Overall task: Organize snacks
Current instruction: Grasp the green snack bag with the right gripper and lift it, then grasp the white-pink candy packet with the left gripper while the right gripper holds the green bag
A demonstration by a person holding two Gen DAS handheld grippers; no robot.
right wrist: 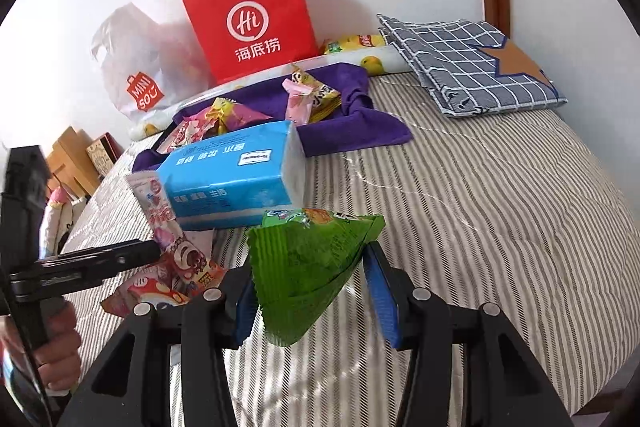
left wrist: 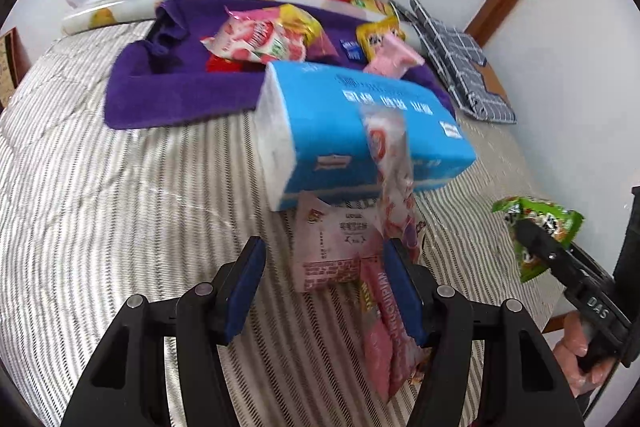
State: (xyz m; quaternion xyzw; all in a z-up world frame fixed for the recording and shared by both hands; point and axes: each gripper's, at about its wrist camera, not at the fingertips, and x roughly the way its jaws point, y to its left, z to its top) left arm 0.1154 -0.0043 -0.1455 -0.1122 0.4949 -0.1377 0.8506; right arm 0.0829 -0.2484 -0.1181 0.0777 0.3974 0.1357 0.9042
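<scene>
My left gripper point(left wrist: 324, 283) is open above pink snack packets point(left wrist: 340, 251) on the striped bed. A clear pink packet point(left wrist: 390, 171) stands blurred against its right finger point(left wrist: 404, 291), seemingly loose. My right gripper point(right wrist: 310, 291) stands wide, with a green snack packet point(right wrist: 308, 259) sitting between its blue pads; whether it is gripped is unclear. The green packet point(left wrist: 536, 227) also shows in the left wrist view. A purple cloth point(left wrist: 180, 87) further back holds several pink and yellow snack packets point(left wrist: 264, 39).
A blue tissue pack point(left wrist: 360, 123) lies just past the pink packets. A red paper bag point(right wrist: 252, 19) and a white Miniso bag point(right wrist: 136, 67) stand against the wall. A checked folded cloth point(right wrist: 468, 63) lies at the bed's far right.
</scene>
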